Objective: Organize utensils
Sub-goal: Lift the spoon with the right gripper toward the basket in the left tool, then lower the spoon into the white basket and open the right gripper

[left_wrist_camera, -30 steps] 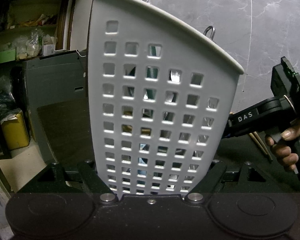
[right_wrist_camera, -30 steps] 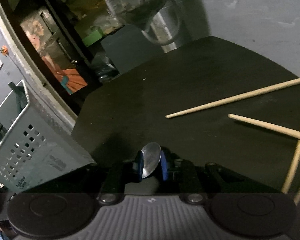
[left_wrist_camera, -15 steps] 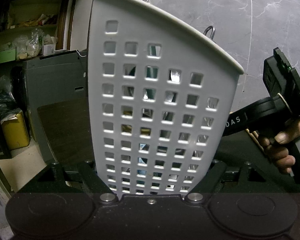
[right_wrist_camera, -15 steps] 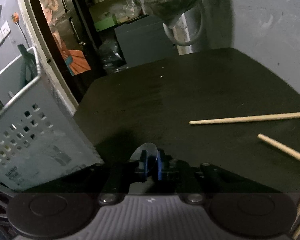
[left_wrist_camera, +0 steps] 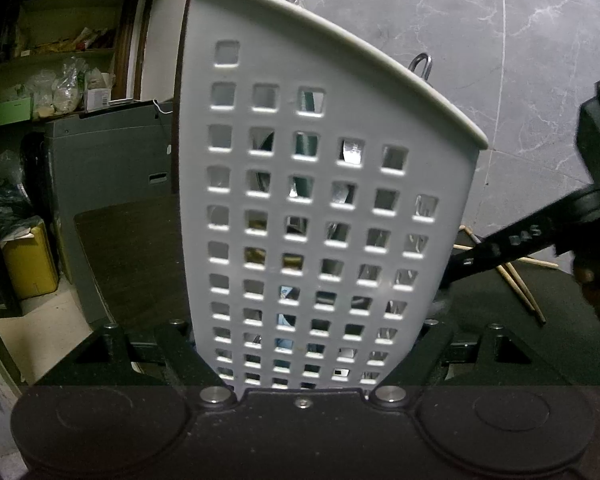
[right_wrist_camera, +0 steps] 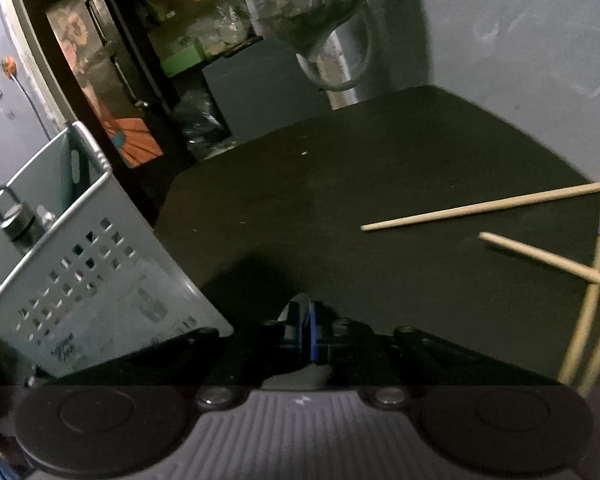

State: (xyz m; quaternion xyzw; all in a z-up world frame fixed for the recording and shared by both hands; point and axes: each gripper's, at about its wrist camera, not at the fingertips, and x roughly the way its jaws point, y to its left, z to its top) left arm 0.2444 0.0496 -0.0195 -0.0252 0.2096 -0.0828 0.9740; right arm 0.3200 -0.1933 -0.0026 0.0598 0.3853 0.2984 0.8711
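In left gripper (left_wrist_camera: 304, 364): white perforated basket (left_wrist_camera: 320, 208), tilted

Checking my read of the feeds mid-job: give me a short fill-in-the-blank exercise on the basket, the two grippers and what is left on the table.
1. The left gripper is clamped on the white perforated ____.
2. The right gripper is shut on a metal ____, of which only the tip shows.
3. The wooden chopsticks lie on the dark ____.
4. The basket already holds some ____.

Missing words: basket; spoon; table; utensils
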